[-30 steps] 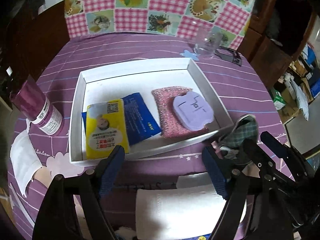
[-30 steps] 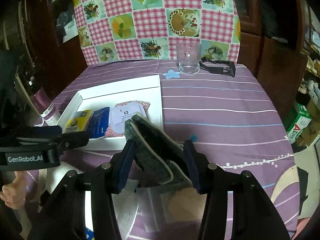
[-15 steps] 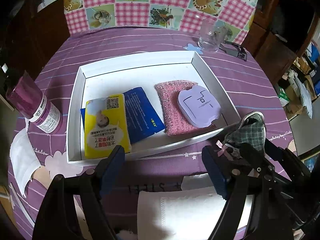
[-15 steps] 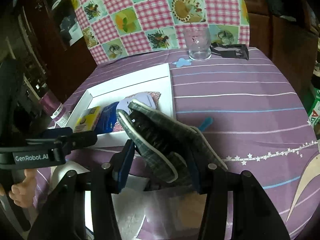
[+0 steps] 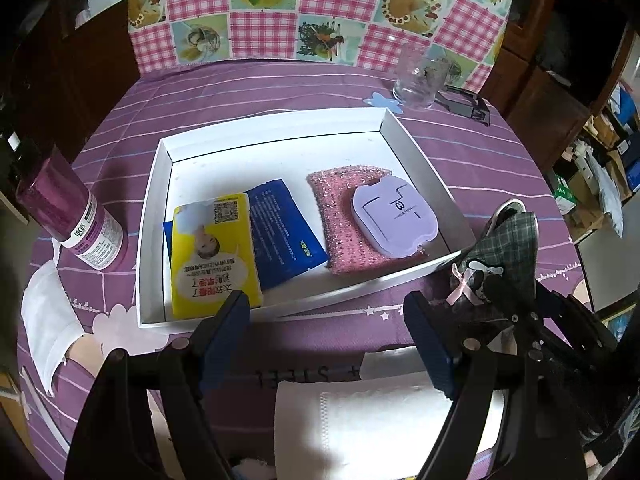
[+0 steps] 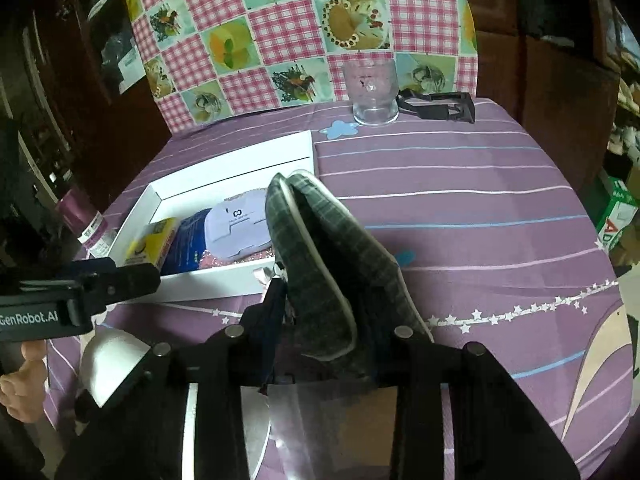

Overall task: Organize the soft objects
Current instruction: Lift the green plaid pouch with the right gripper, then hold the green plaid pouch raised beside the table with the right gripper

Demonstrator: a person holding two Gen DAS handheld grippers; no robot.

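In my left view, my left gripper (image 5: 328,336) hangs just in front of the white tray (image 5: 154,216) with its jaws spread wide — nothing sits between them. In the tray lie a yellow pack (image 5: 214,254) on top of a blue pack (image 5: 282,230), and a purple pad (image 5: 394,220) on a pink cloth (image 5: 340,208). A white sheet (image 5: 372,424) lies below my jaws. A purple bottle (image 5: 76,216) stands left of the tray, and a glass (image 5: 418,78) stands behind it.

In my right view, my right gripper (image 6: 324,320) pinches the plaid pouch (image 6: 320,248) — its jaws are closing and the pouch is squeezed between them. The pouch is held up off the purple cloth (image 6: 460,208), near the tray's (image 6: 224,160) front right corner. My left gripper (image 6: 120,280) pokes in from the left side.
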